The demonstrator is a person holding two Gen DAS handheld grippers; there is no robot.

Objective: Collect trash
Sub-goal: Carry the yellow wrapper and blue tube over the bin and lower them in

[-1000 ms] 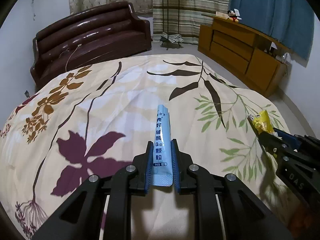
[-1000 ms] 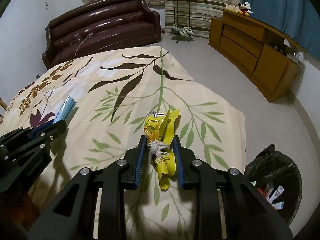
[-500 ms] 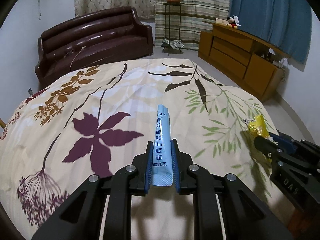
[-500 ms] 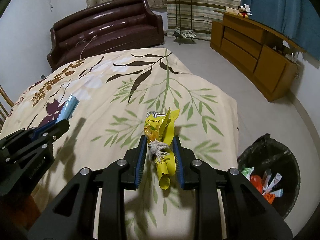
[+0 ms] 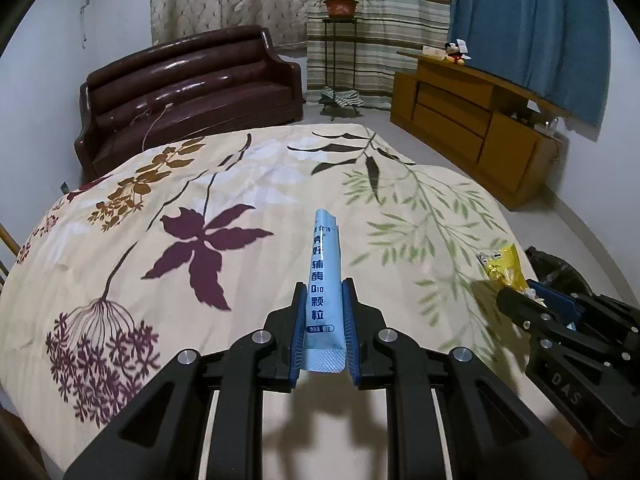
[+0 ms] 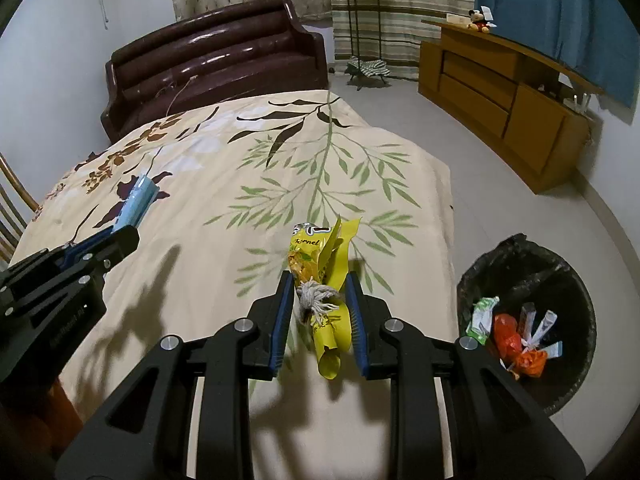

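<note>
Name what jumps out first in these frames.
Both grippers carry trash above the floral bedspread: the left gripper clamps a blue sachet, the right gripper a yellow wrapper. A black trash bin with wrappers inside sits on the floor, at right.

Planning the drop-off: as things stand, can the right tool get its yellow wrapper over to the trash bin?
Probably yes. The right tool, shut on the yellow wrapper, hangs above the bed edge; the open-topped trash bin sits on the floor just to its right, with nothing visible between them.
</note>
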